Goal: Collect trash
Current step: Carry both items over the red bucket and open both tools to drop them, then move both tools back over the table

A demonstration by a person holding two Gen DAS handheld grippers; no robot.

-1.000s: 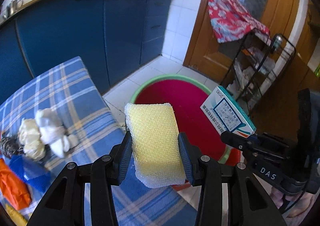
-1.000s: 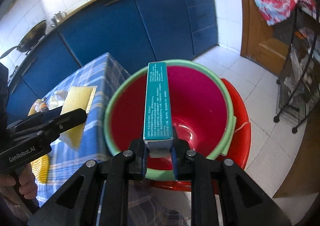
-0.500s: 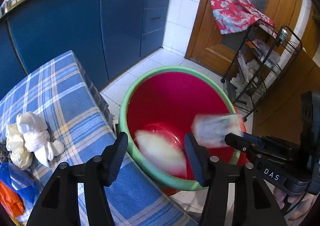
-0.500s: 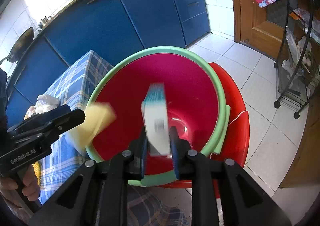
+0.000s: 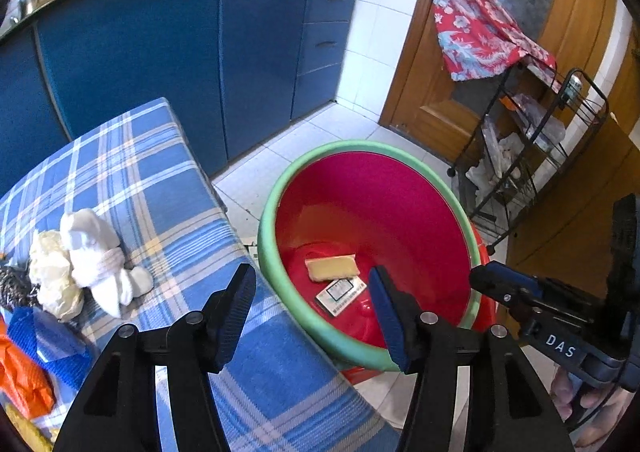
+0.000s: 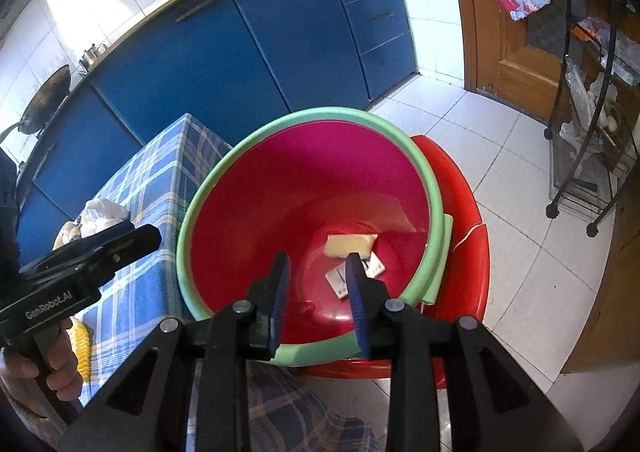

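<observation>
A red bin with a green rim (image 5: 280, 195) (image 6: 188, 219) stands on the floor beside the table. A yellow sponge (image 5: 331, 267) (image 6: 351, 244) and a small white-and-teal box (image 5: 341, 291) (image 6: 337, 279) lie on its bottom. My left gripper (image 5: 312, 294) is open and empty above the bin's near rim. My right gripper (image 6: 318, 282) is open and empty above the bin. Crumpled white tissues (image 5: 94, 256) (image 6: 105, 211) lie on the blue plaid tablecloth (image 5: 160, 171) (image 6: 160, 167) to the left.
Orange (image 5: 20, 376) and blue (image 5: 44, 340) wrappers lie at the table's left edge. Blue kitchen cabinets (image 5: 160, 43) stand behind. A black wire cart (image 5: 532, 155) (image 6: 592, 99) stands by a wooden door (image 5: 424, 71). A red lid (image 6: 468, 236) leans behind the bin.
Both grippers opened. The yellow sponge fell from the left one and the box from the right one into the bin, where they now lie.
</observation>
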